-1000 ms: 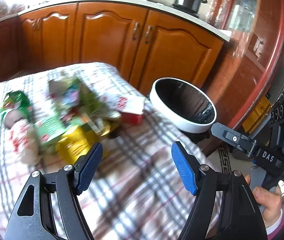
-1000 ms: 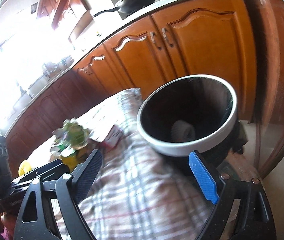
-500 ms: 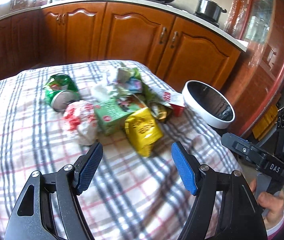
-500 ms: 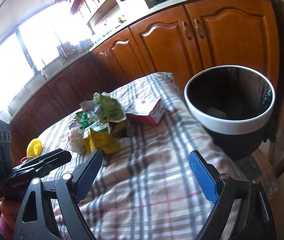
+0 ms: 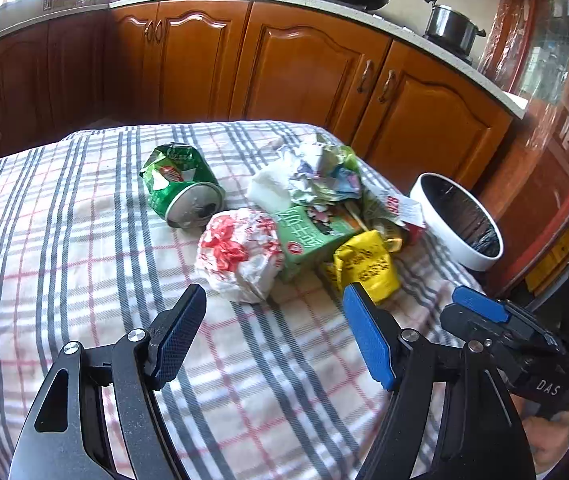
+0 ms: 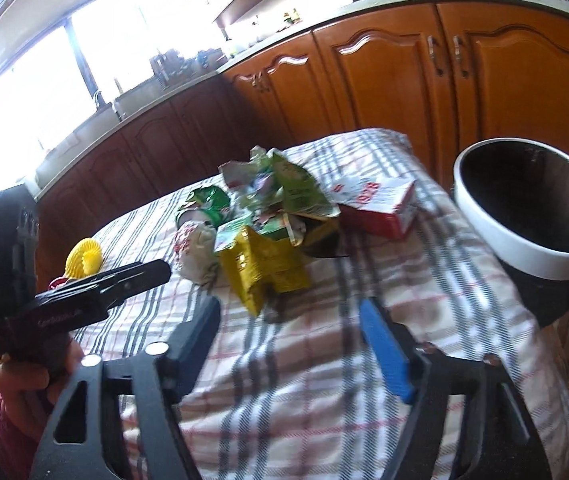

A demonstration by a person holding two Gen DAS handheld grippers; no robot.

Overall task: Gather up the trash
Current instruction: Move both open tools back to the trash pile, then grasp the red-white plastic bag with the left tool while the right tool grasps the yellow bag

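Wooden kitchen cabinets [image 5: 316, 68] stand behind a table under a plaid cloth [image 5: 84, 280], where the trash lies in one heap near the far right corner. A crushed green can [image 5: 182, 190] sits at the heap's left, a crumpled red-and-white wrapper [image 5: 240, 254] just beside it, then a green carton [image 5: 310, 232], a yellow packet [image 5: 364, 266] and a red-and-white box [image 6: 376, 204], with crumpled paper [image 5: 320, 172] on top. A white-rimmed bin [image 6: 524, 248] stands off the table's right edge. The left gripper [image 5: 274, 334] hangs open before the wrapper, nothing between its jaws. The right gripper [image 6: 288, 344], jaws just closing but still apart and empty, points at the yellow packet.
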